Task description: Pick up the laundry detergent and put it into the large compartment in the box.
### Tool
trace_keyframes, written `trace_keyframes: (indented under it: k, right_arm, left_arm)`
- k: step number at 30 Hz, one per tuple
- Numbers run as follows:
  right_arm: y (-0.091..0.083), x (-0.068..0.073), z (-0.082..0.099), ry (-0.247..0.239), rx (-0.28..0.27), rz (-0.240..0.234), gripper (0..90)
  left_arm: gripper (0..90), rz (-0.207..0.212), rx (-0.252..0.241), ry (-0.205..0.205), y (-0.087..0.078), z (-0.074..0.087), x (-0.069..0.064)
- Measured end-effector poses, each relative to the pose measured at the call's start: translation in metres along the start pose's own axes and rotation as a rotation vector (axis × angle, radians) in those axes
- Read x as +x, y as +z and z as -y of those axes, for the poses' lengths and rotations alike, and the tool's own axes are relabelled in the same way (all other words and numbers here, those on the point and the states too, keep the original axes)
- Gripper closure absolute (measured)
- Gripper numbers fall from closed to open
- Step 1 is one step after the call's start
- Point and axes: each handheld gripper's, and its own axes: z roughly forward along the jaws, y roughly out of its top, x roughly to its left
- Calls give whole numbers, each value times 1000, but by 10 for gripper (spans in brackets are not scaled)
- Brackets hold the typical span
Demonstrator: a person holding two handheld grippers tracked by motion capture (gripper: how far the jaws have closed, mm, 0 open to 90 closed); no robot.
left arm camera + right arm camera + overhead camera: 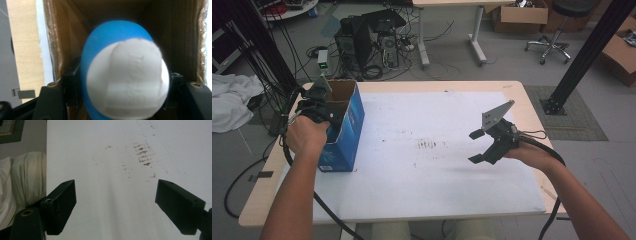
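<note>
A blue cardboard box (348,127) stands open-topped at the table's left edge. My left gripper (319,100) reaches down into its opening. In the left gripper view, a blue and white egg-shaped object (125,75) sits between the two black jaws, with the brown inner walls of the box (60,37) around it. Both pads look to be touching its sides, so my left gripper (123,83) is shut on it. My right gripper (475,146) hovers over the white sheet (412,160) right of centre. Its jaws stand wide open with nothing between them (115,205).
The white sheet has faint brown smudges (428,145) near its middle. On the floor behind the table are a computer tower (367,40) with cables, a white cloth (232,100) at the left, a black post (584,55) at the right, and an office chair (557,30).
</note>
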Motion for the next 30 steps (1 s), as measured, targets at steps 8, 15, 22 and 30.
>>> trace_keyframes:
  k: [8, 15, 22, 30]
  right_arm:
    - [-3, 0, 2, 4, 4, 5, 170]
    - [-3, 2, 1, 1, 3, 4, 170]
    - [-4, 2, 0, -1, -2, 6, 170]
    - [-6, 4, 0, -3, 0, 7, 170]
  left_arm:
    - [357, 40, -21, -6, -4, 1, 6]
    - [347, 44, -29, 1, -9, 2, 5]
    - [331, 54, -59, -18, -18, 3, 10]
    - [285, 66, -102, -20, -32, 5, 12]
